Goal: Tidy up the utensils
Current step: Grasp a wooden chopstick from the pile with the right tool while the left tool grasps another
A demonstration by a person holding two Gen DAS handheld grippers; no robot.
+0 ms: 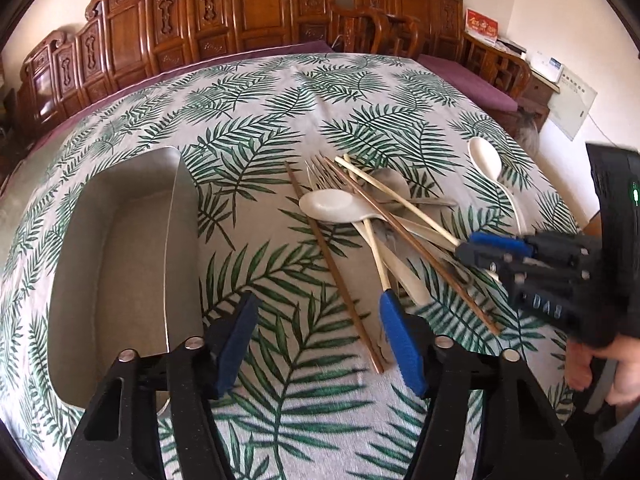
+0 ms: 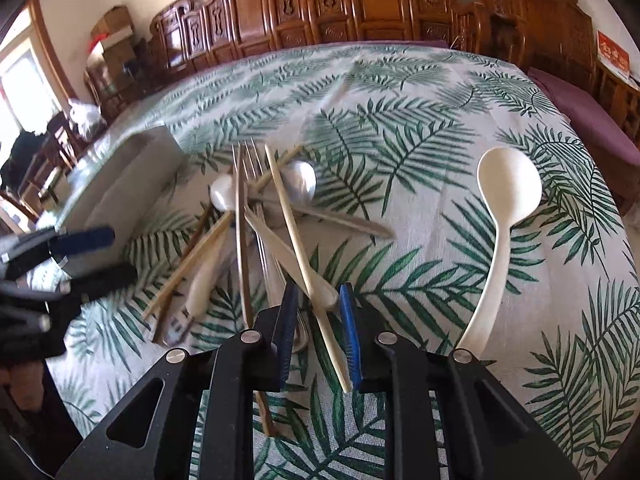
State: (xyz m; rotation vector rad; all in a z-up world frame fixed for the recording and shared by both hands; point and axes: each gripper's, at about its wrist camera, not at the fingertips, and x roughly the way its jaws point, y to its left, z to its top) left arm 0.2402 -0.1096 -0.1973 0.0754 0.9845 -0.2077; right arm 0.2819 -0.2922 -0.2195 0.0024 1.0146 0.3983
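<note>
Right wrist: pale chopstick (image 2: pixel 304 264) lies between parted right tongs (image 2: pixel 318 300).

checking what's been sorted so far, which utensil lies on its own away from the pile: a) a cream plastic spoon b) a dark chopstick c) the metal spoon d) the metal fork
a: in the right wrist view the cream plastic spoon lies alone on the leaf-print tablecloth, to the right of the crossed pile where the fork, metal spoon and chopsticks overlap.
</note>
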